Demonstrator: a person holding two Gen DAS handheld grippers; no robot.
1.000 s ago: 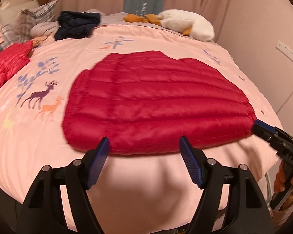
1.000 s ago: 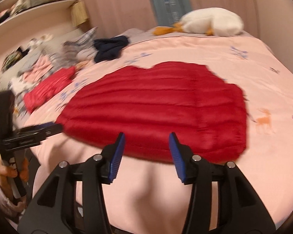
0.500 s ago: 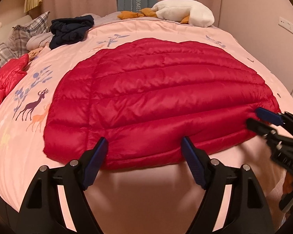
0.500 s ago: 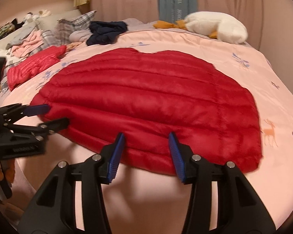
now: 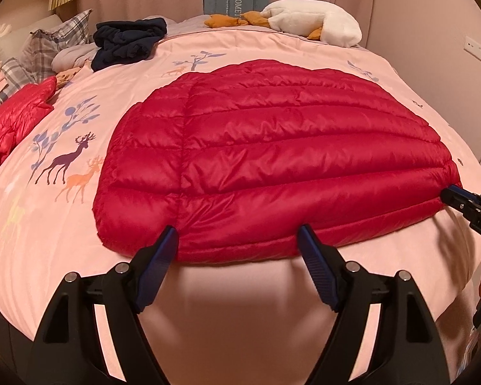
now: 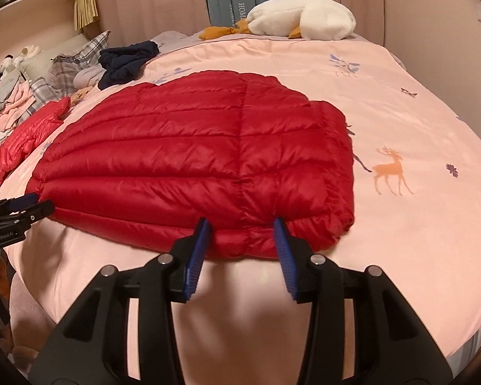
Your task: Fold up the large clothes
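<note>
Left gripper [image 5: 237,240]: matte black plastic frame with triangular cutouts, blue ribbed pads on the fingers [image 5: 158,258], silver rivet-style pins on each finger linkage, two per side. Right gripper [image 6: 240,234]: same build, black frame, blue ribbed pads, four silver pins. White lettering on the side of each body, seen from the opposite camera at 3 and 9 o'clock, only partly legible. No cables or skin clearly visible.

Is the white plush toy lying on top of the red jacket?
No. The white plush toy lies at the bed's far end, apart from the red jacket.
</note>
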